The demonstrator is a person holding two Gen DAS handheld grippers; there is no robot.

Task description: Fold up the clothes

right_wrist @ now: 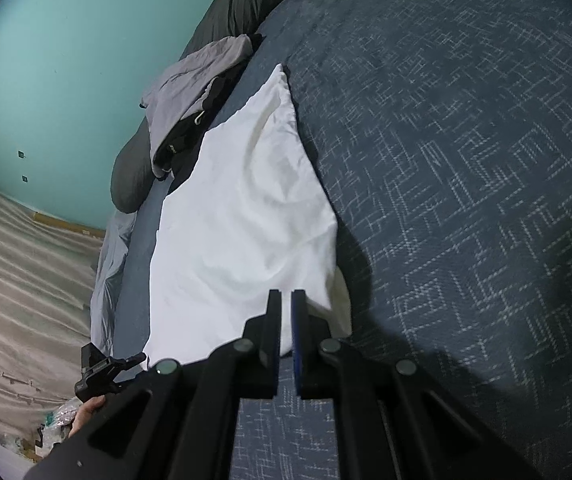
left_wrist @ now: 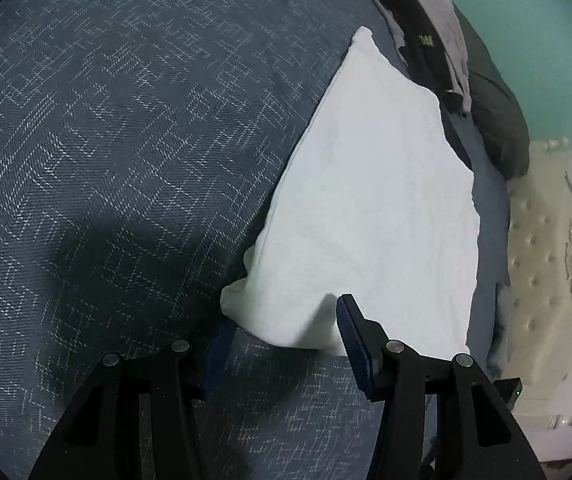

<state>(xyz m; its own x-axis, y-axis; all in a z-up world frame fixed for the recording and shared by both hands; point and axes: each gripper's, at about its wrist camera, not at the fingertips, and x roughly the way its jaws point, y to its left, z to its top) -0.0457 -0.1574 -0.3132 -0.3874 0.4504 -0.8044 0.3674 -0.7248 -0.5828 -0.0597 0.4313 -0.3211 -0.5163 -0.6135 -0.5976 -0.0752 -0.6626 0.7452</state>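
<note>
Black linkage arms fill the bottom of both wrist views. Left gripper (left_wrist: 282, 332): jaws stand apart at a moderate gap, blue pads visible; the near corner of the white garment (left_wrist: 374, 216) lies between and partly over them, its hem draped on the left finger while the right finger (left_wrist: 352, 320) sits on top of the cloth. Whether the pads press on it cannot be told.

Right gripper (right_wrist: 286, 300): jaws nearly together, with a thin fold of the white garment's (right_wrist: 242, 216) near edge pinched in the slit between them.

White garment lies folded in a long wedge on the dark blue patterned bedspread (left_wrist: 106, 140), running away from both grippers to a narrow far tip. Beyond it: a heap of grey and black clothes (right_wrist: 190, 92) against a dark pillow (right_wrist: 130, 176), then the teal wall (right_wrist: 66, 60).
</note>
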